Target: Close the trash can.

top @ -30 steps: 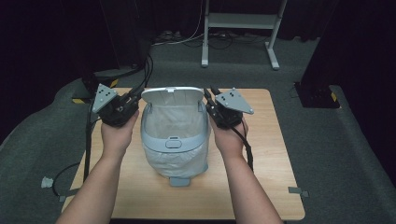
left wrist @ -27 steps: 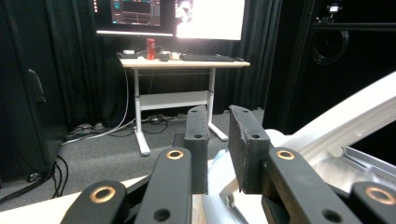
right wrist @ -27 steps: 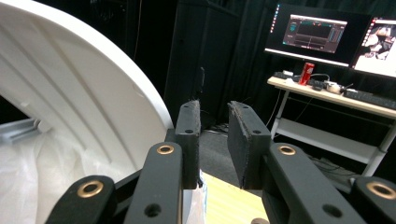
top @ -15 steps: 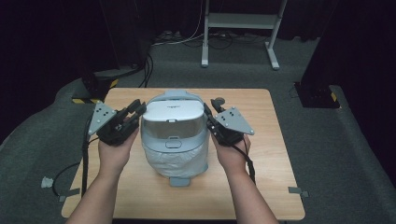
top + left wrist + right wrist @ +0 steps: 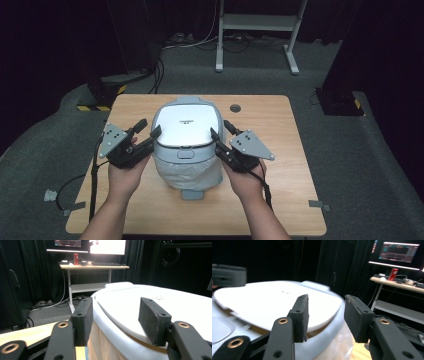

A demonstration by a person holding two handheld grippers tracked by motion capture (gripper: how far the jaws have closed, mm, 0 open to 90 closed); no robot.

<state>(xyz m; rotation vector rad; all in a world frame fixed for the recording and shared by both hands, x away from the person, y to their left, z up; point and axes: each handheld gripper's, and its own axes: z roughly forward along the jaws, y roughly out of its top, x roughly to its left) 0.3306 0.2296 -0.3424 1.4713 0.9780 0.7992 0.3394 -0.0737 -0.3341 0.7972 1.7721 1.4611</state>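
from the high view i have the left gripper (image 5: 148,131) and the right gripper (image 5: 220,131) flanking the pale grey lidded bin with a white plastic liner (image 5: 187,145), which stands between them on the light wooden table (image 5: 280,150). the bin's flat white lid (image 5: 187,125) lies down on the body. both grippers have just been opening, and i read the step as letting go of the lid after lowering it. the liner's edge bulges out under the rim on the side facing me, and with the lid down i cannot see whether anything is inside the bin.

in the left gripper view, my jaws stand spread. the lid's edge (image 5: 120,322) runs between the two pads, but neither pad presses on it. the liner (image 5: 100,345) hangs just below, close to the lower pad.

in the right gripper view, the jaws are likewise parted, with the lid's rim (image 5: 322,322) in the gap and clear of both pads. the other gripper (image 5: 228,275) shows blurred across the lid, on its far edge.

next i judge i should draw both grippers straight back and outward, away from the rim, so no pad drags the lid up or snags the liner. if the lid needs seating, a light press on top would follow.
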